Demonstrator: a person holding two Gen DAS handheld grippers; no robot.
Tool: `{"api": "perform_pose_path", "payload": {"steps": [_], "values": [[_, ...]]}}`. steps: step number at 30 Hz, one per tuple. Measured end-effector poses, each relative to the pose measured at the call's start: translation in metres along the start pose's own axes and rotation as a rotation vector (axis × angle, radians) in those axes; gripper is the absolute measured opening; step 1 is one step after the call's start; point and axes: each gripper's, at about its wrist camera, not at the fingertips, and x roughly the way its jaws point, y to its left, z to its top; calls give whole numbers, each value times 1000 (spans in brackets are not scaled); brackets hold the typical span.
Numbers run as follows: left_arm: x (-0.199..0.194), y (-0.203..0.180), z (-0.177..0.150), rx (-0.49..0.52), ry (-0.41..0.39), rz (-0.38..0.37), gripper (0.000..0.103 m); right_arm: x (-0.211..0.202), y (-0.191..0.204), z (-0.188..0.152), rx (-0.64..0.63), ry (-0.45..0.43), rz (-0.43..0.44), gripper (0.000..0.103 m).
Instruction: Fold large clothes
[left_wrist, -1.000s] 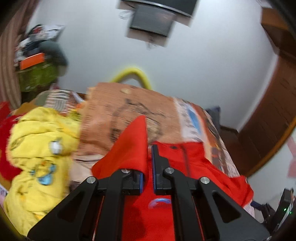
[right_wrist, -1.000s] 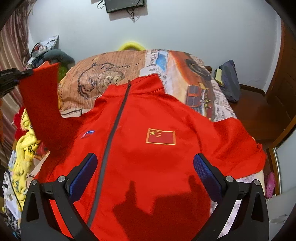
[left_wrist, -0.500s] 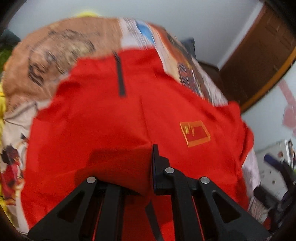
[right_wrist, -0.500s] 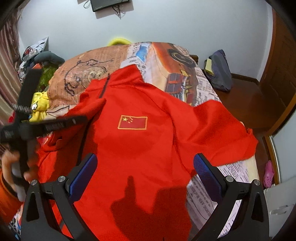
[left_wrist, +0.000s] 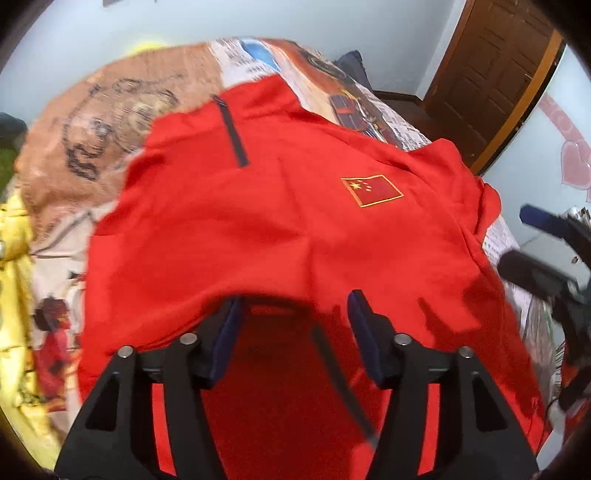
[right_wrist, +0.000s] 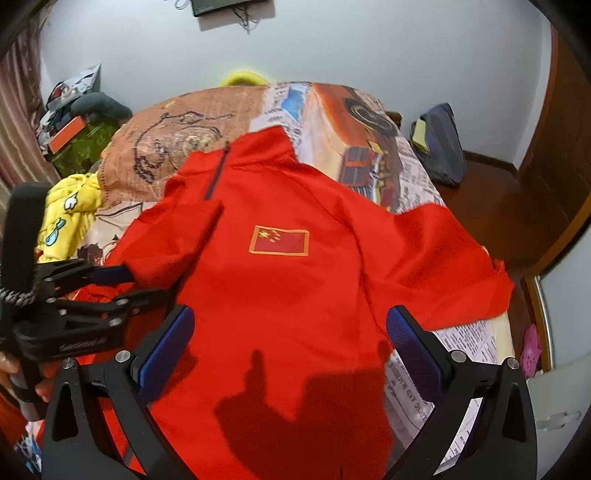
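— What can't you make out?

— The red jacket (right_wrist: 280, 295) covers much of the bed (right_wrist: 207, 122); its near hem is cut off under my tools. The left view is blurred.

— The sleeve?

— A second ago it was lifted, pinched in the left tool (left_wrist: 291, 325). Now it's folded across the jacket's front, beside the flag patch (right_wrist: 279, 240). That tool's jaws have just been opening, pads off the cloth. The right tool (right_wrist: 290, 336) hangs wide open, empty.

I'm in a home bedroom: a bed (right_wrist: 369, 122) with printed bedspread, a wooden door (left_wrist: 491, 74), a wall-mounted screen (right_wrist: 221, 5).
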Motion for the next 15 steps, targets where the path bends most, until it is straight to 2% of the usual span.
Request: {"api": "perform_pose_path", "payload": {"steps": [1,5,10,15], "values": [[-10,7,-4,0,-13,15,66,-2,5,2,-11,-6,-1,103],[-49,40,-16,-21,-86,88,70,-8,34,12,-77,-37,-5,103],[-91,96,-32,-107,-164,166,80,-5,74,24,-157,-56,12,103],[-117,151,-57,-181,-212,254,83,18,122,31,-251,-17,51,103]]}}
